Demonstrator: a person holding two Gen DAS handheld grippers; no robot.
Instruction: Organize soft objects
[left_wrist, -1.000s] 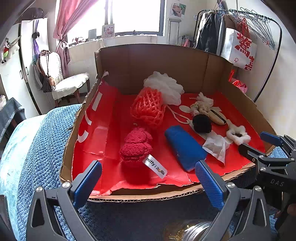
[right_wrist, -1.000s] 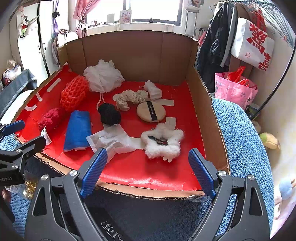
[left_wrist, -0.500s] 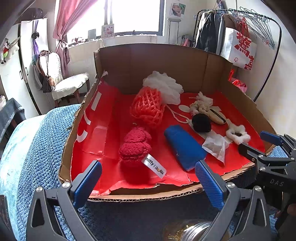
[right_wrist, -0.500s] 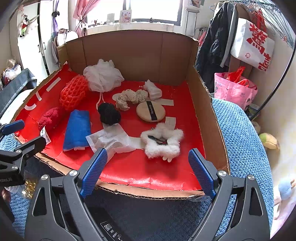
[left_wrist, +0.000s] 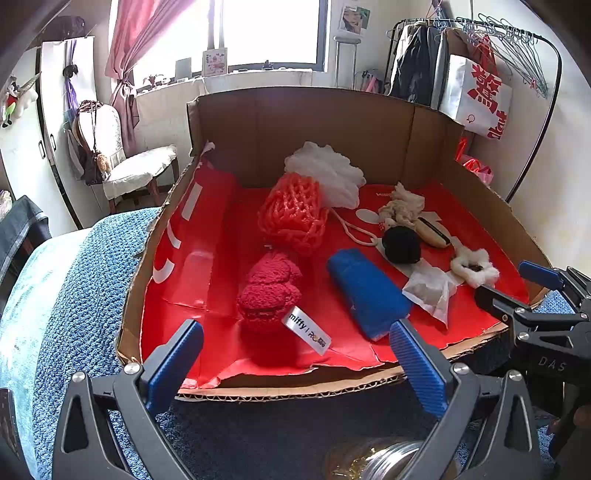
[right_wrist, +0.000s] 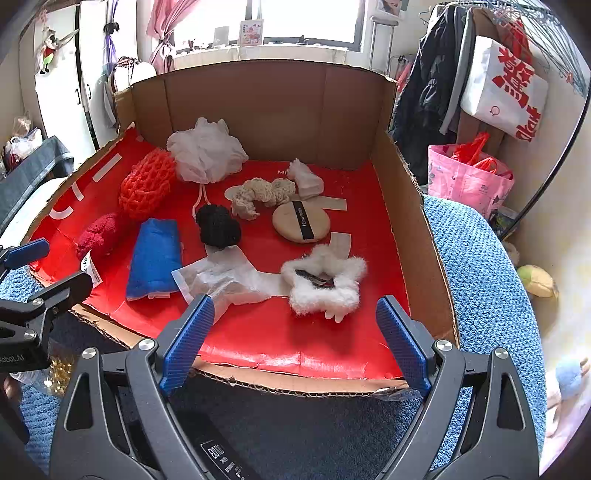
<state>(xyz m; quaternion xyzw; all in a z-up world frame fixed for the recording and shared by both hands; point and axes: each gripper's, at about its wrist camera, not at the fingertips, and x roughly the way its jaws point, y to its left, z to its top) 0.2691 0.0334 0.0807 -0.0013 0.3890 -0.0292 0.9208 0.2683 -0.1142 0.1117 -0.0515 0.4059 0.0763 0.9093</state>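
A cardboard box (left_wrist: 332, 122) (right_wrist: 410, 206) with a red floor holds several soft things: a red knit toy (left_wrist: 269, 288) (right_wrist: 98, 234), an orange knit ball (left_wrist: 291, 214) (right_wrist: 147, 182), a white mesh puff (left_wrist: 327, 171) (right_wrist: 205, 149), a blue cloth (left_wrist: 367, 293) (right_wrist: 155, 258), a black pom (left_wrist: 400, 243) (right_wrist: 218, 225), a white fluffy scrunchie (left_wrist: 474, 262) (right_wrist: 325, 284), a beige puff pad (right_wrist: 301, 221) and a cream knit piece (right_wrist: 258, 194). My left gripper (left_wrist: 295, 362) is open at the box's front edge, before the red toy. My right gripper (right_wrist: 293, 336) is open at the front edge, before the scrunchie.
The box rests on a blue knit blanket (left_wrist: 74, 280) (right_wrist: 480, 280). A clear wrapper (right_wrist: 221, 278) lies by the blue cloth. A glass jar (left_wrist: 373, 461) sits below my left gripper. A chair (left_wrist: 136, 170), a clothes rack (left_wrist: 480, 55) and a pink bag (right_wrist: 469, 177) stand behind.
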